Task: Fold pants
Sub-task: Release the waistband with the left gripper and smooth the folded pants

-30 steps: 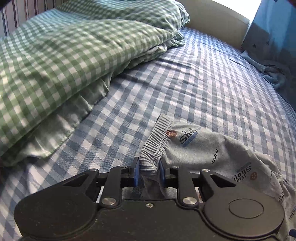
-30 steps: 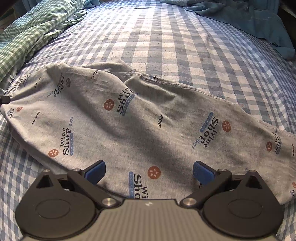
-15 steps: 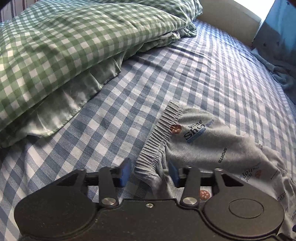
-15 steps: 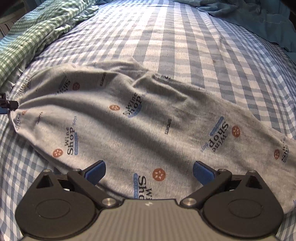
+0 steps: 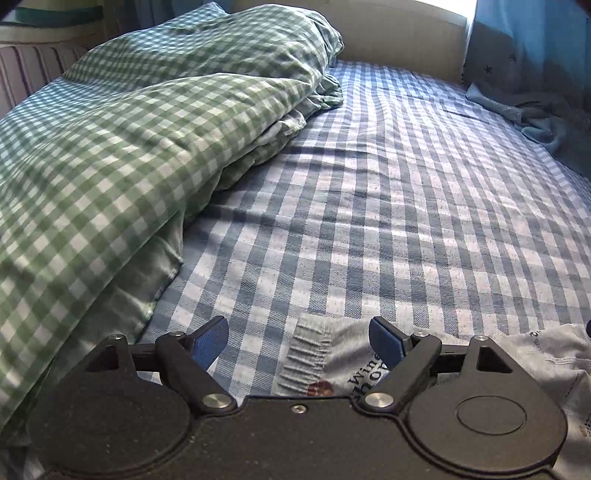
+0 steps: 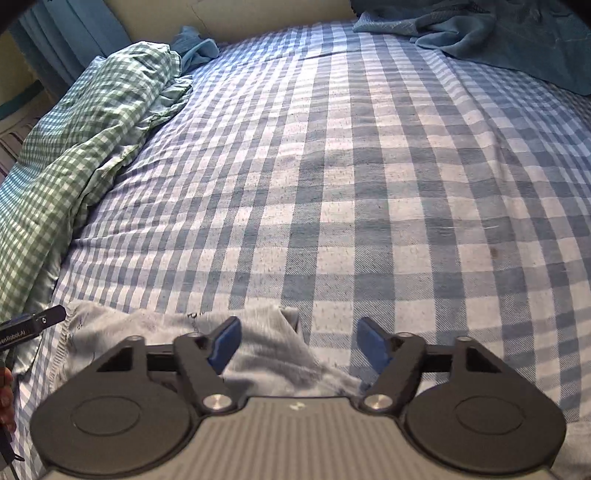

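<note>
- Grey printed knit pants (image 5: pixel 343 360) lying flat on the blue-and-white checked bed sheet (image 5: pixel 406 221), at the near edge of both views; ribbed elastic waistband (image 5: pixel 304 356) running straight away from the left camera, just inside the left gap.
- In the right view, pants (image 6: pixel 266 350) bunched between and left of the fingers, a raised fold peaking near the middle; stitched hem edge curving down at far left.
- Wide open stretch of sheet beyond the pants in both views, bare up to the cream headboard (image 5: pixel 399 37).
- Bounded on the left by a heaped green-and-white gingham duvet (image 5: pixel 129 147), well apart from the waistband; on the far right by crumpled teal cloth (image 6: pixel 498 33).
- Left gripper (image 5: pixel 298 341) low over the bed, pointing level along the sheet; blue-padded fingers (image 5: pixel 210 341) spread wide, holding nothing, waistband between them untouched.
- Right gripper (image 6: pixel 298 347) likewise low and level, fingers (image 6: pixel 373 349) spread wide, empty, left pad over the cloth, right pad over bare sheet.
- Tip of the left gripper visible at the far left edge of the right view, beside the hem.
</note>
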